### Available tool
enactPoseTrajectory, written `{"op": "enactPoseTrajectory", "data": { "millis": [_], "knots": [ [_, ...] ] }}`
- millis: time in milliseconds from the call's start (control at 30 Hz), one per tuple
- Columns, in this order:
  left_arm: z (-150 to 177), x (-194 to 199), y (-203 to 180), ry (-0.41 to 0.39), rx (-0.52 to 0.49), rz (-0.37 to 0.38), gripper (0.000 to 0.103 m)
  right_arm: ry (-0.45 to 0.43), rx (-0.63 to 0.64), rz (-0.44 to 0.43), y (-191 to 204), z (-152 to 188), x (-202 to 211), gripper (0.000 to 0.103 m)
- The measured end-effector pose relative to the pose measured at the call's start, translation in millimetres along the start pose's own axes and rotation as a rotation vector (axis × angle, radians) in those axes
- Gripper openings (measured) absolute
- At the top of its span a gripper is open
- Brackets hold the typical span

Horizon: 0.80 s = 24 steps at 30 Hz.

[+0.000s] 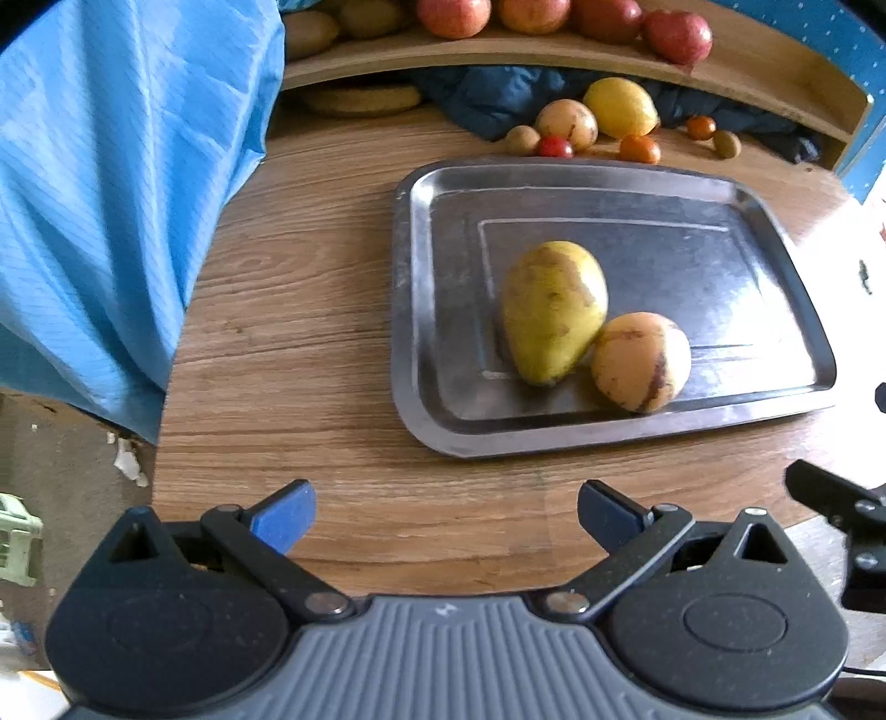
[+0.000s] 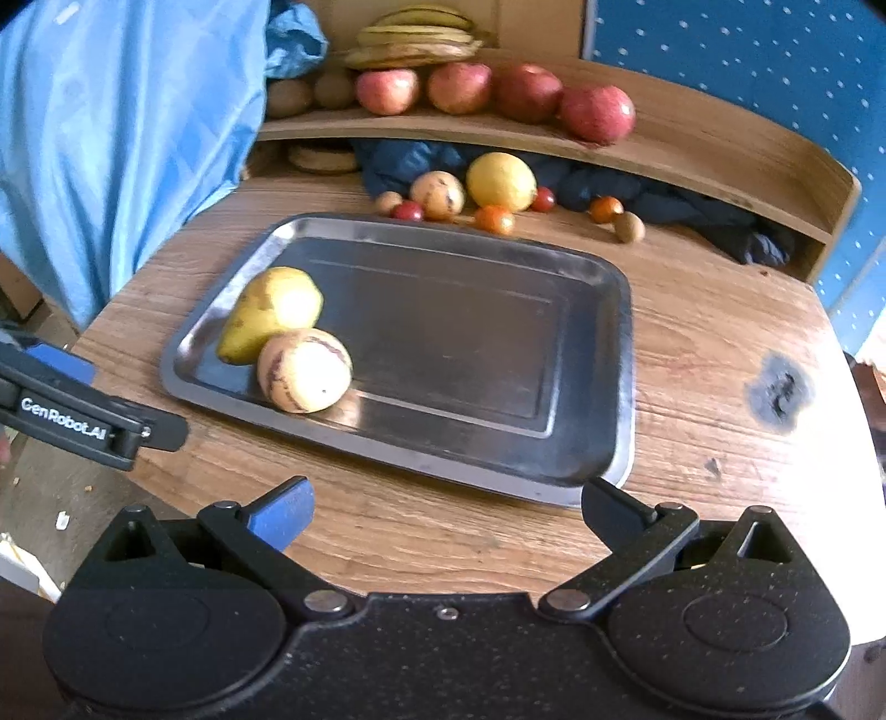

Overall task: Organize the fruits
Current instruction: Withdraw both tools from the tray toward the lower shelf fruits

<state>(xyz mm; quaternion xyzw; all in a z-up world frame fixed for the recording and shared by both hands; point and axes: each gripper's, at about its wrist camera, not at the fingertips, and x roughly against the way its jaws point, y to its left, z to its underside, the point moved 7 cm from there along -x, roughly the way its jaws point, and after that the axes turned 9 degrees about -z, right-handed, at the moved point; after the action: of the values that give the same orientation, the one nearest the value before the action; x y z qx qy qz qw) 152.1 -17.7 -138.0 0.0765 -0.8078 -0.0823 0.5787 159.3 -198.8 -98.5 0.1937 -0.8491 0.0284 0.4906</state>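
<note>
A steel tray (image 1: 426, 354) (image 2: 581, 443) lies on the wooden table. On it rest a yellow-green pear (image 1: 551, 310) (image 2: 277, 310) and, touching it, a round pale striped fruit (image 1: 639, 368) (image 2: 304, 371). My left gripper (image 1: 446, 518) hangs open over the table in front of the tray, nothing between its fingers. My right gripper (image 2: 446, 518) is open too, above the tray's near edge, empty. Beyond the tray lie a lemon (image 1: 620, 108) (image 2: 501, 180), another striped fruit (image 1: 567, 124) (image 2: 437, 195), small tomatoes (image 1: 555, 147) (image 2: 494, 219) and kiwis (image 2: 629, 226).
A curved wooden shelf (image 2: 692, 149) at the back carries red apples (image 2: 597, 113), kiwis and bananas (image 2: 412, 36). Dark blue cloth (image 2: 664, 194) lies under it. A light blue sleeve or garment (image 1: 111, 194) (image 2: 122, 138) hangs at the left. The table has a dark stain (image 2: 778, 390) at right.
</note>
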Motion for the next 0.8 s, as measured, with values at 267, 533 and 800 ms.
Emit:
{"op": "enactPoseTrajectory", "data": {
  "millis": [267,533,800],
  "knots": [
    [-17.8,-7.1,15.6,-0.006,0.017,-0.021,0.102,-0.011,-0.013,-0.025,2.3,-16.5,-8.6,0.102],
    [-51.7,-15.3,23.7,-0.04,0.034,-0.03,0.102,-0.02,-0.012,-0.033,-2.3,-46.4,-23.8,0.102],
    [-84.5,-28.9,29.6,-0.062,0.013,-0.01,0.102,-0.022,-0.017,-0.016,-7.6,-68.3,-35.8,0.102]
  ]
}}
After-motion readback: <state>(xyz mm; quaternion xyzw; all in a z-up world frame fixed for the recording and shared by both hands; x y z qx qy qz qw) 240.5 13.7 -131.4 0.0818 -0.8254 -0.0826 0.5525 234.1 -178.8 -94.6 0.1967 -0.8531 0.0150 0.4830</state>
